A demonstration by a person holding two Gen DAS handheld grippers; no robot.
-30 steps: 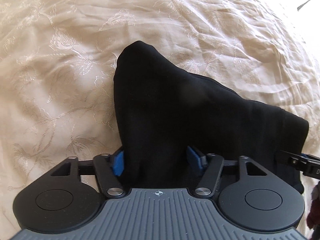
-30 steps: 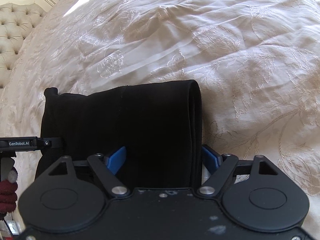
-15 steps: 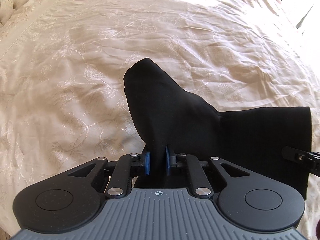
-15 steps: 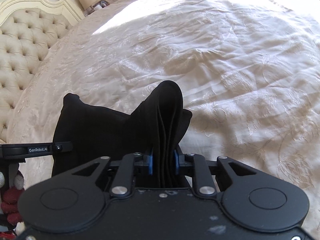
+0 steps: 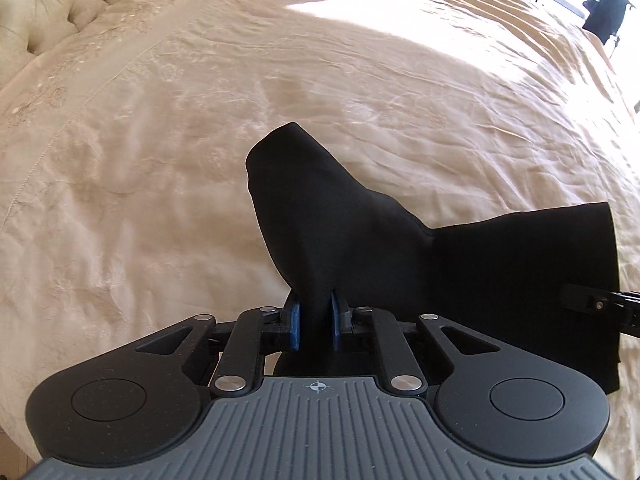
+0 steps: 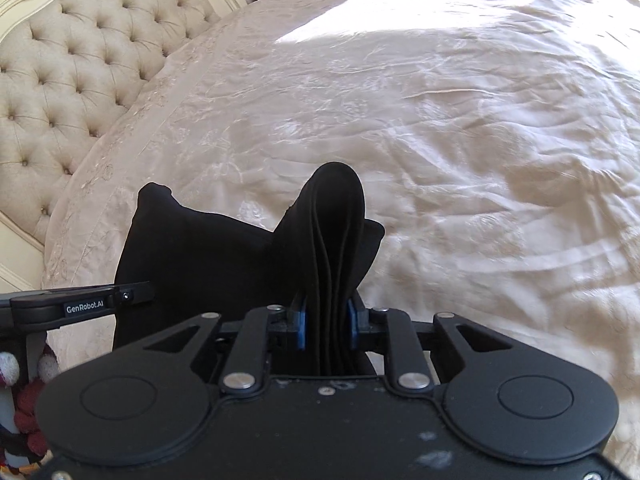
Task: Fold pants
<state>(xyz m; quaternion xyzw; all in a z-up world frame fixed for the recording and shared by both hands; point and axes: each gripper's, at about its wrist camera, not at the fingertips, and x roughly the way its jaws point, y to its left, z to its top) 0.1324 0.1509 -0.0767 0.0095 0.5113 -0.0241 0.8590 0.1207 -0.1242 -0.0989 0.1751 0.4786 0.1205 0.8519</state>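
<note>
Now both claws grip the black pants (image 5: pixel 344 236), one at each end of the folded bundle. The left claw (image 5: pixel 315 326) has its blue pads pressed close together on a bunched edge of the cloth, which rises from between them in a blunt peak. From there the pants stretch away to the right of the left wrist view, where the tip of the right claw (image 5: pixel 600 308) shows at the picture's edge against the cloth.

Seen from the right wrist, the right claw (image 6: pixel 326 328) is closed on several stacked layers of the same pants (image 6: pixel 200 252), their folded edges standing side by side between its pads (image 6: pixel 301 330). The cloth humps up just past the pads and spreads to the left toward the left claw (image 6: pixel 80 304), whose arm bears a white label.

Beneath the pants lies a bed with a cream, embroidered bedspread (image 6: pixel 460 140), wrinkled and partly sunlit. A tufted cream headboard (image 6: pixel 72 80) stands at the left of both views. Whether the hanging middle of the pants touches the bedspread cannot be told.
</note>
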